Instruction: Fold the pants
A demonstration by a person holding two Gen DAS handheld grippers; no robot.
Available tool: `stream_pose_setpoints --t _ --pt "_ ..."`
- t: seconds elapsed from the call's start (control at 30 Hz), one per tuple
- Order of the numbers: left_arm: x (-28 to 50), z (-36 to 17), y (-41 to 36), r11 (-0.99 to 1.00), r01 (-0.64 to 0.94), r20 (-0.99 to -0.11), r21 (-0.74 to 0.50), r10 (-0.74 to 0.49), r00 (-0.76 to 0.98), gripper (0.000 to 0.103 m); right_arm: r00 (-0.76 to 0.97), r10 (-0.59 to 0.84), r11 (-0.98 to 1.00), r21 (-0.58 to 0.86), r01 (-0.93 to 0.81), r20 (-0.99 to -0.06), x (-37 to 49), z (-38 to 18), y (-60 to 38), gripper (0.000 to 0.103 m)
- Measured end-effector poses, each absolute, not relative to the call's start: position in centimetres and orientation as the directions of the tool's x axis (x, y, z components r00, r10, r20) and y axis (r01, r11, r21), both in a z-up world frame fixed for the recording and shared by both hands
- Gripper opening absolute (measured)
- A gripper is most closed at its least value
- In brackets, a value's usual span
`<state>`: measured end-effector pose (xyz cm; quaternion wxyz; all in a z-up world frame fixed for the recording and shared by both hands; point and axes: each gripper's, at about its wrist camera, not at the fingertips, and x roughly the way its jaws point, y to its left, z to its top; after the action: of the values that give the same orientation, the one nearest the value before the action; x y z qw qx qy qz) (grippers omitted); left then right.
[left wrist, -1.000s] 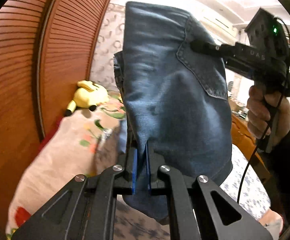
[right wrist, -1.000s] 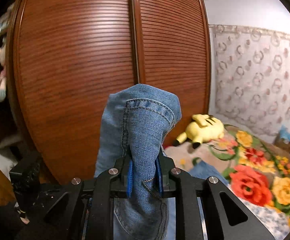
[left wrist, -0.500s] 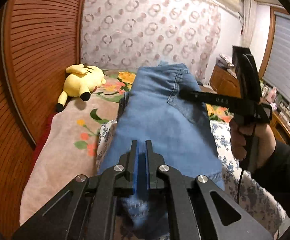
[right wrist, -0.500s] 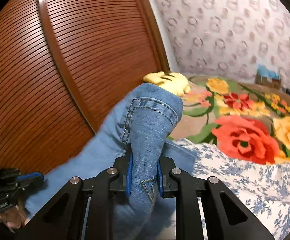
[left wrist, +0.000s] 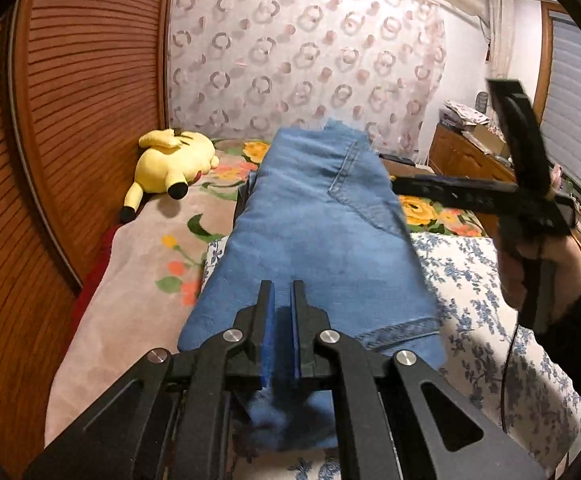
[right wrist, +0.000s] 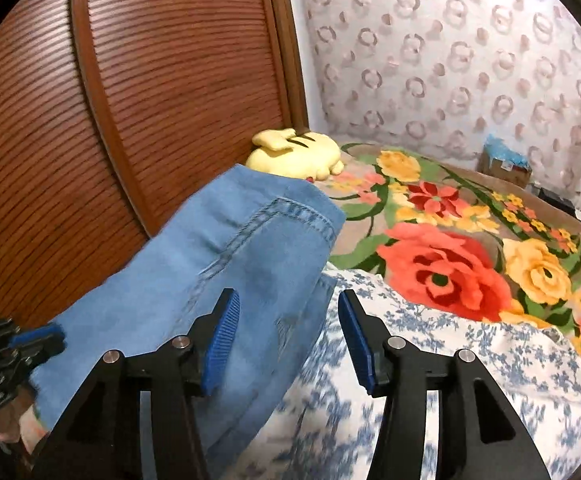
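Note:
The folded blue jeans [left wrist: 318,232] lie on the bed, back pocket up, and also show in the right wrist view [right wrist: 218,272]. My left gripper [left wrist: 281,296] is nearly shut with denim between its pads at the near end of the jeans. My right gripper [right wrist: 288,312] is open and empty, its left pad over the jeans' edge; it shows as a black tool held in a hand in the left wrist view [left wrist: 526,200], at the jeans' right side.
The bed has a blue-flowered sheet [right wrist: 470,380] and a floral blanket [right wrist: 450,248]. A yellow plush toy [left wrist: 170,160] lies by the wooden slatted wardrobe [right wrist: 150,100]. A wooden dresser [left wrist: 466,160] stands at right.
The jeans came down from hanging in the air to lying on the bed. My right gripper opened and let go of the denim. My left gripper's hold stays.

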<state>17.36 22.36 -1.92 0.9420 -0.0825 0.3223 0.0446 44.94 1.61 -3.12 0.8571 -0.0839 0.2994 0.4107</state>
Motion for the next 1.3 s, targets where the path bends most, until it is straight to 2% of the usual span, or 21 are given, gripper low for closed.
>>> stream_pose_setpoints --t 0.23,0.3,0.37,0.43,0.5,0.57,0.83,0.93,1.3 --pt "14.9 0.4 20.2 0.987 -0.122 -0.565 -0.103 0.043 0.824 0.032 0.522 0.660 0.664 0.095 -0.741 -0.540 35.0 -1.8 -5.3 0.053" --pt "14.3 1.0 19.4 0.988 -0.109 -0.551 -0.107 0.032 0.834 0.047 0.534 0.660 0.671 0.095 -0.735 -0.528 32.9 -1.6 -7.0 0.053" --pt "13.5 1.7 18.3 0.990 -0.087 -0.531 -0.113 0.014 0.847 0.050 0.552 0.655 0.683 0.092 -0.724 -0.517 30.8 -1.3 -8.8 0.053" --pt "13.1 2.1 17.5 0.991 -0.073 -0.529 -0.115 0.002 0.849 0.059 0.579 0.642 0.701 0.080 -0.709 -0.502 28.7 -1.0 -10.6 0.053" --pt "12.4 2.7 16.4 0.992 -0.051 -0.512 -0.116 -0.015 0.859 0.078 0.594 0.635 0.712 0.076 -0.698 -0.495 27.0 -1.0 -12.1 0.053" --pt "11.9 3.2 15.2 0.994 -0.036 -0.500 -0.100 -0.019 0.866 0.082 0.611 0.628 0.724 0.074 -0.685 -0.483 24.8 -0.7 -13.8 0.053" --pt "10.2 3.8 11.5 0.998 -0.015 -0.487 -0.067 -0.020 0.873 0.086 0.669 0.584 0.777 0.079 -0.624 -0.460 18.4 -0.4 -19.2 0.064" --pt "9.9 3.6 10.2 0.997 0.010 -0.499 -0.072 -0.044 0.865 0.086 0.689 0.564 0.796 0.078 -0.600 -0.456 16.9 -0.8 -21.1 0.072" --pt "8.6 2.6 4.9 0.996 0.069 -0.524 -0.062 -0.091 0.847 0.086 0.768 0.467 0.868 0.063 -0.492 -0.437 11.0 0.4 -23.9 0.073"
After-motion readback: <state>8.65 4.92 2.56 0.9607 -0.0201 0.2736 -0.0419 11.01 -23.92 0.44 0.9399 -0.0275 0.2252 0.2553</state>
